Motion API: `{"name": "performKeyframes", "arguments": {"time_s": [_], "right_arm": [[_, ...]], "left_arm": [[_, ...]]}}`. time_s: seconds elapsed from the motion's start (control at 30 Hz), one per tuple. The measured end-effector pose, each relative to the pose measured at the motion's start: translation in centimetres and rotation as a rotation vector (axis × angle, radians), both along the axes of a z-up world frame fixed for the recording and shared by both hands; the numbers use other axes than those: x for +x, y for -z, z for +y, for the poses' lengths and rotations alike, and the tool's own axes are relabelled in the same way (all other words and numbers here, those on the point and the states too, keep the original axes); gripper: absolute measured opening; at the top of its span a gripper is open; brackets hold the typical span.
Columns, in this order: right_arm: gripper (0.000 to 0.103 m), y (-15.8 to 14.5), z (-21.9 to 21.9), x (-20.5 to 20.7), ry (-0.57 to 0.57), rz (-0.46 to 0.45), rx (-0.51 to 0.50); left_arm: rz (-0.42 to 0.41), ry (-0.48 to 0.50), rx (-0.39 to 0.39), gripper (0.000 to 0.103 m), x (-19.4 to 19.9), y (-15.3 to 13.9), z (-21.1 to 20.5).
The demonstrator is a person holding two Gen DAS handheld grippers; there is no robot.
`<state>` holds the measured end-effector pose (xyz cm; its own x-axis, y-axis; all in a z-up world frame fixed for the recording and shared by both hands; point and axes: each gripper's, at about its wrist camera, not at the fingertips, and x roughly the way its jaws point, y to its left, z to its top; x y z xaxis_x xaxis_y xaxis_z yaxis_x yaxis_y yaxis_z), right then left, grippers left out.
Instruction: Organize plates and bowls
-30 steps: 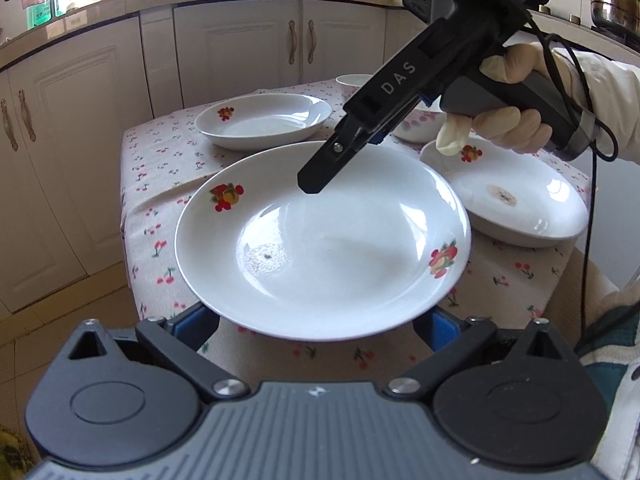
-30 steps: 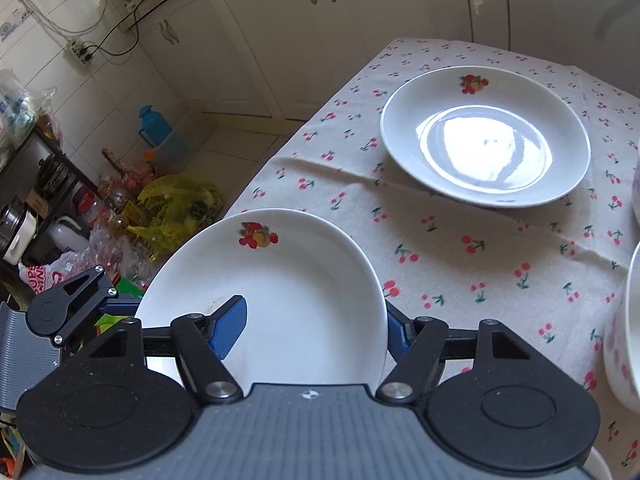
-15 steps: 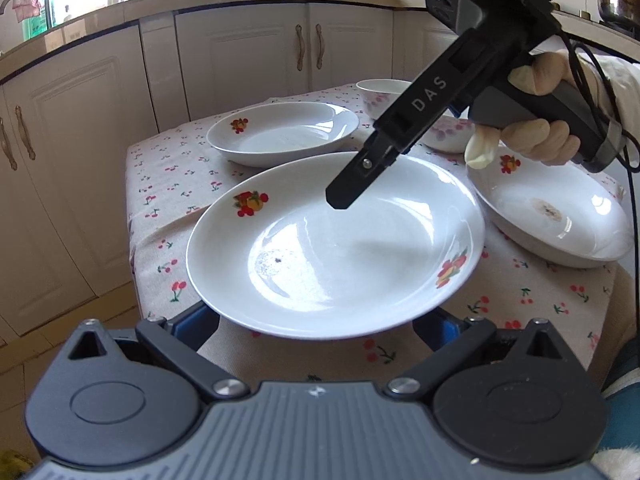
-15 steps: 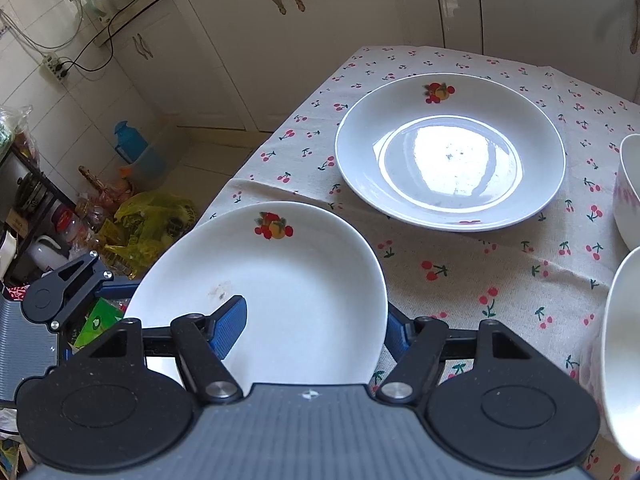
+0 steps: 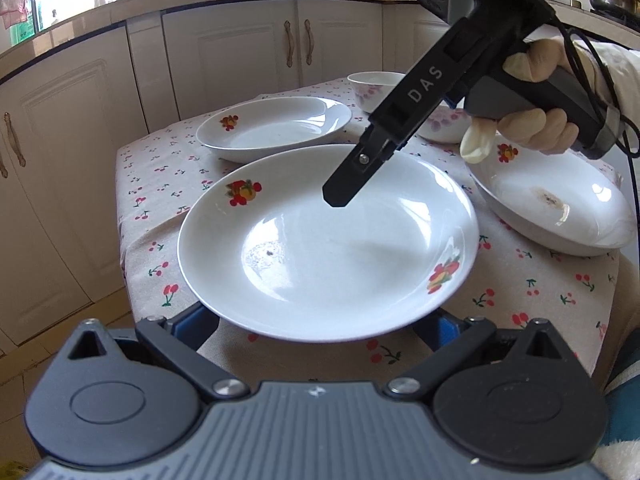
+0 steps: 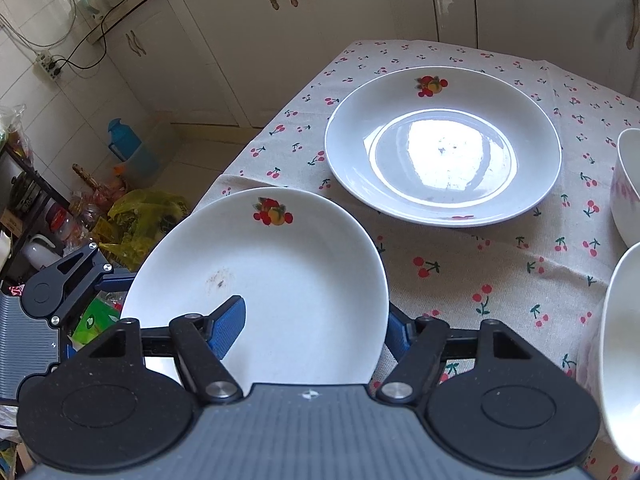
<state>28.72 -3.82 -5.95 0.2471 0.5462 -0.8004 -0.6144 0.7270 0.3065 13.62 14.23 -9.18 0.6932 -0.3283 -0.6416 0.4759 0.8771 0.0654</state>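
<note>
so the plate (image 5: 328,248) is up off the table (image 5: 160,184), half out past its edge, with a gripper on each side. the right gripper (image 6: 312,328) straddles the rim: one blue pad over the inside, the other outside and under. its jaws have just been easing apart with the rim between them, and i can't tell if the pads still press. the left gripper (image 5: 318,320) has both pads hidden under the near rim, so i can't tell if it's clamping or just propping. my guess is a hand-over, or a two-handed carry to keep it level. it probably gets stacked on the far plate (image 6: 440,148). a bowl (image 5: 376,84) sits behind.
</note>
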Motion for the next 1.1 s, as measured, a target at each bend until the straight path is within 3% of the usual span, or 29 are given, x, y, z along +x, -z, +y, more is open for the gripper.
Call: {"name": "performKeyframes", "arguments": {"time_s": [0.3,0.53,0.8,1.1], "right_arm": [[0.094,-2.1,-1.0,-2.2,-0.007,-0.094,-0.012],[0.102,-4.9,-2.5,-5.8,-0.023,-0.236,-0.021],[0.103,-6.6,-6.7,-11.0,0.022,-0.349,-0.015],[0.103,-4.7,-13.3,-17.2,0.129,-0.426,-0.04]], "left_arm": [[-0.006,-0.043,-0.013,0.102,-1.9,-1.2,0.7],[-0.024,-0.103,-0.021,0.102,-4.1,-3.0,0.1],[-0.059,-0.155,-0.043,0.102,-7.2,-4.6,-2.2],[-0.097,-0.24,-0.115,0.102,-9.7,-5.4,-5.9]]}}
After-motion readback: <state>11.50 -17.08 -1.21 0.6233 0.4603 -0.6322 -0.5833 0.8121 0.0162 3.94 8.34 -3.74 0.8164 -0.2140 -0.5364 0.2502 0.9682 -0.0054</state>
